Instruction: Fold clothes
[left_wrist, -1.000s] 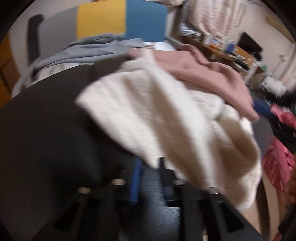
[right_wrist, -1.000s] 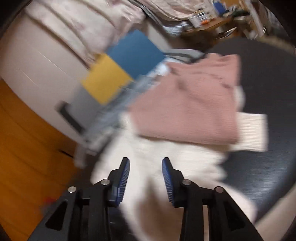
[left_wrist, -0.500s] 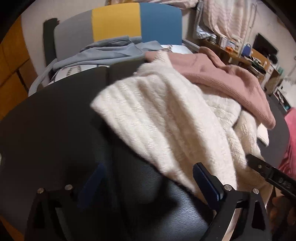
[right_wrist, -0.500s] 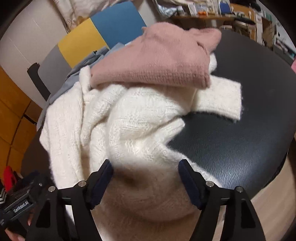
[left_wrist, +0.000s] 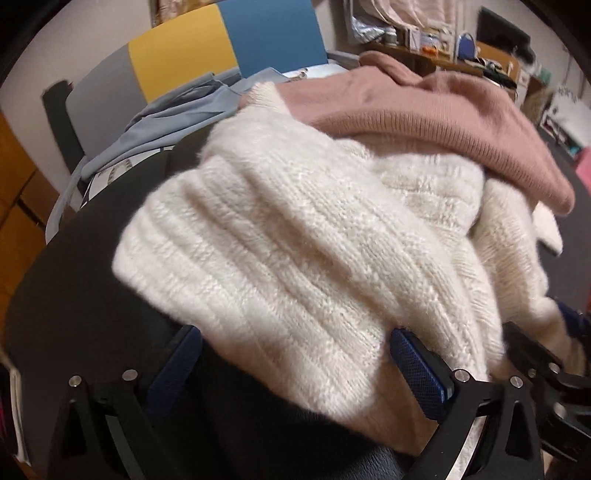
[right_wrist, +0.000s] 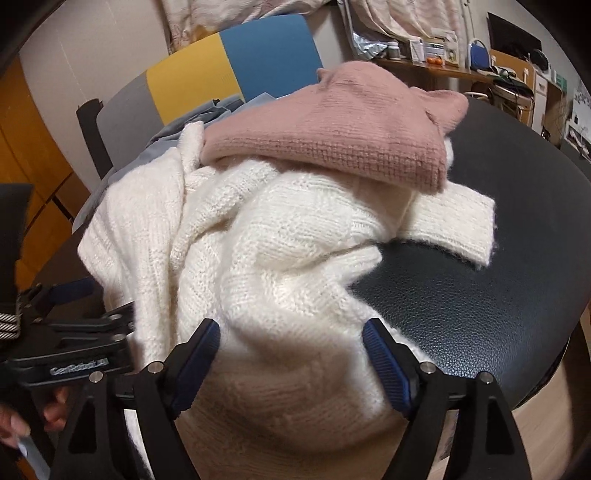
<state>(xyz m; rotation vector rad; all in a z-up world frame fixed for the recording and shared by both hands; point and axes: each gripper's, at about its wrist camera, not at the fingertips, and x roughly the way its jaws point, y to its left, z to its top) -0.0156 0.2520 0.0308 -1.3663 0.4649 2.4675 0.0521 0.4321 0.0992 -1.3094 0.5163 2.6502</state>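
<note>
A cream knit sweater (left_wrist: 295, 240) lies crumpled on a round black leather top (right_wrist: 461, 295), with one ribbed sleeve (right_wrist: 454, 225) stretched out to the right. A folded pink sweater (right_wrist: 332, 122) rests on its far part. My left gripper (left_wrist: 291, 336) is over the sweater's near left edge. Its jaws are opening wide, with cream knit lying loose between them. My right gripper (right_wrist: 290, 325) is at the near middle. Its jaws are opening too, and a hump of the sweater sits between them, with the pads not pressing on it.
A chair (right_wrist: 221, 62) with a grey, yellow and blue back stands behind the top, with a grey-blue garment (left_wrist: 177, 114) draped on it. A cluttered desk (right_wrist: 443, 55) is at the back right and orange wooden panels (right_wrist: 33, 147) at the left. A hand (right_wrist: 51, 410) shows at the lower left.
Both grippers' jaws have spread from half shut to wide. The cream sweater has left them and settled on the black top. The left gripper has come closer to the sweater's edge.
</note>
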